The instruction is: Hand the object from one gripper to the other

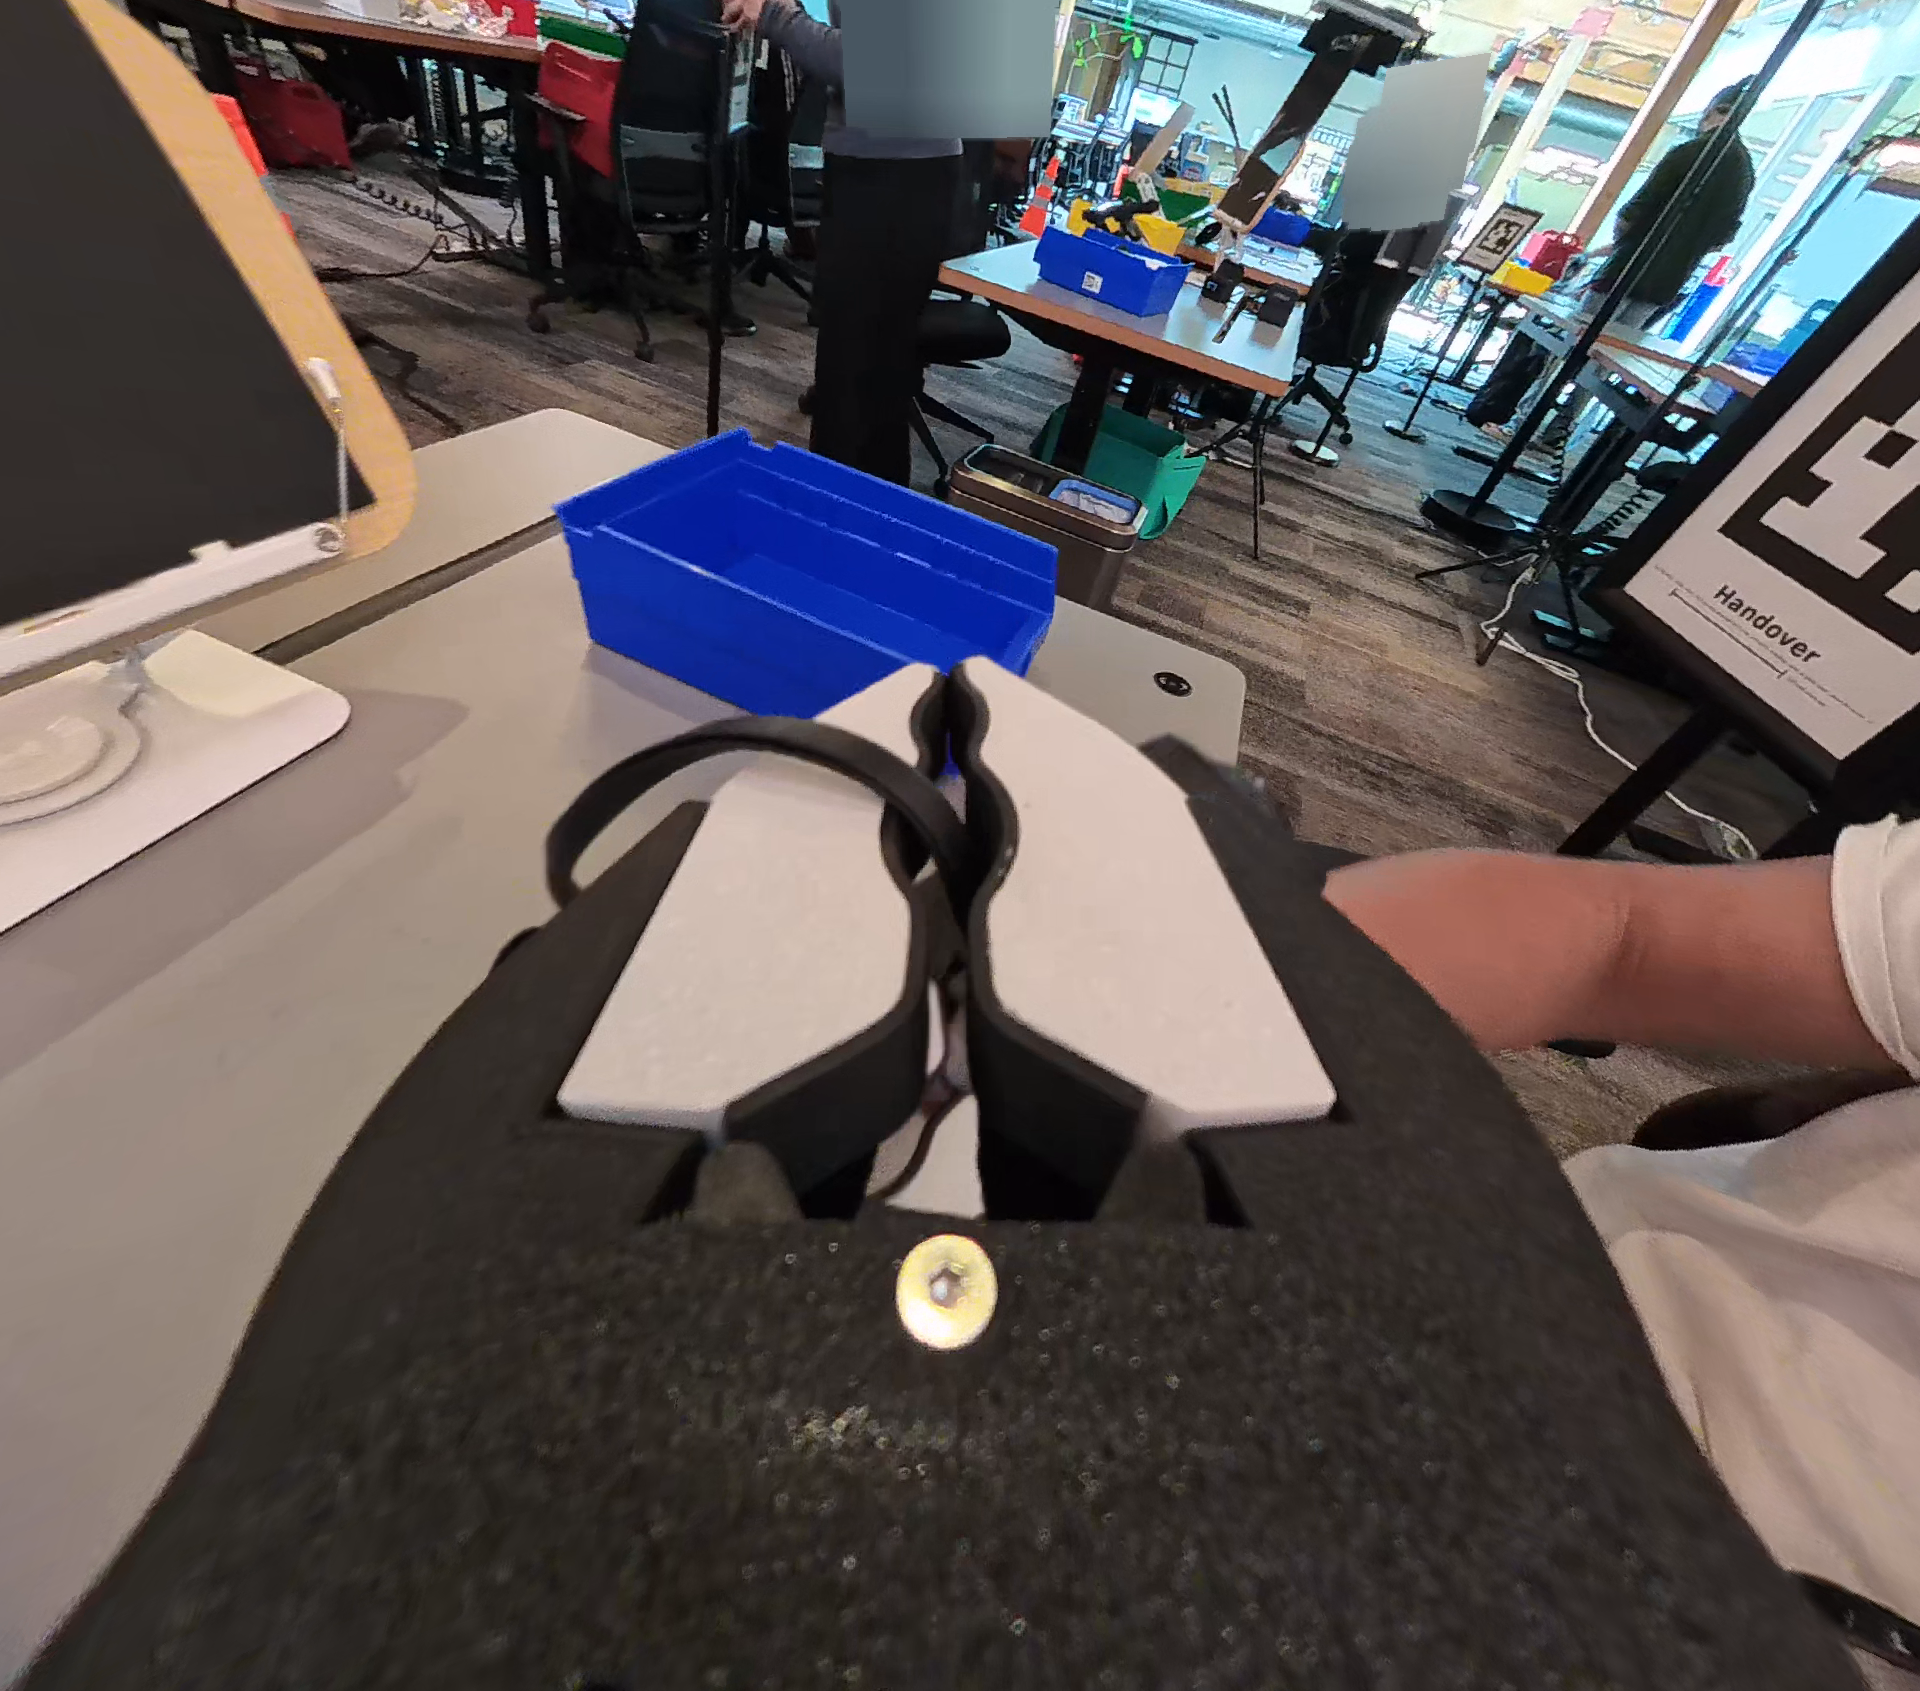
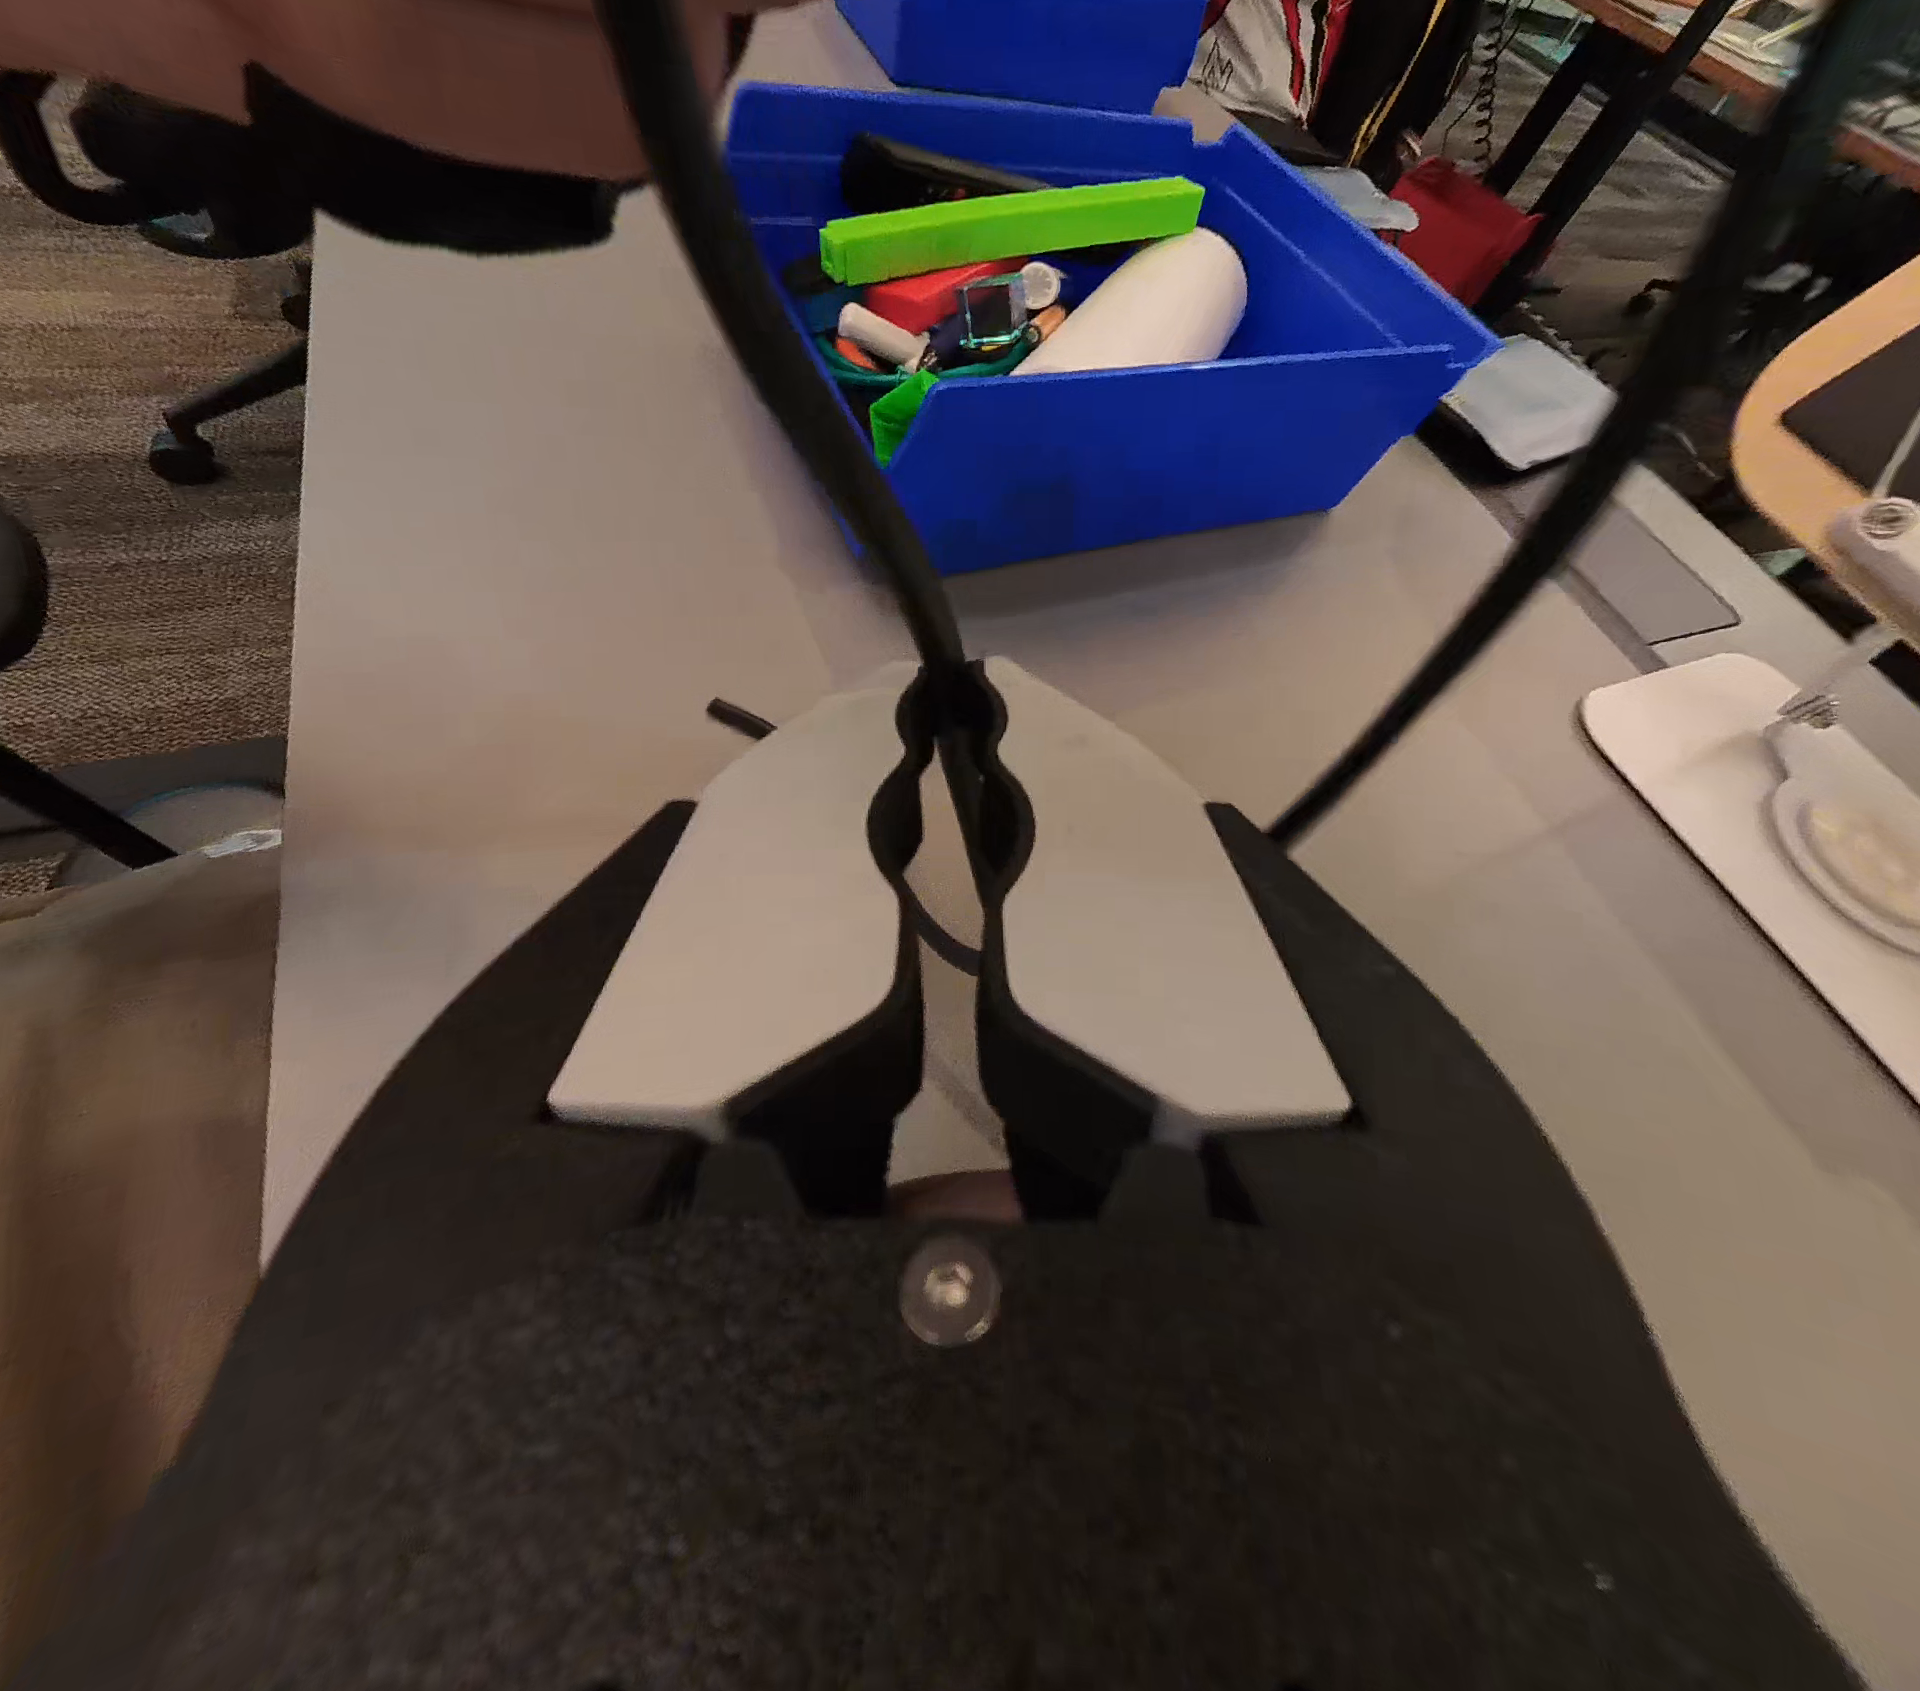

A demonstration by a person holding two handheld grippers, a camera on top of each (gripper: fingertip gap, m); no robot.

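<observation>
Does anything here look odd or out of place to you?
Only that both tools clamp a black band: the left tool pinches a black loop, and the right tool grips a thin black strand. Nothing looks spilled or broken; the full blue bin is cluttered but upright.

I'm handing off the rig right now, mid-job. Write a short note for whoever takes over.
Left gripper: fingers shut on a thin black rubber loop.
Right gripper: fingers shut on a thin black loop too; it arcs up over the grey table.
It cannot be told whether both hold the same loop.
Empty blue plastic bin ahead of the left; filled blue bin ahead of the right.
Done: both grips closed. Left: one gripper must release.
</observation>
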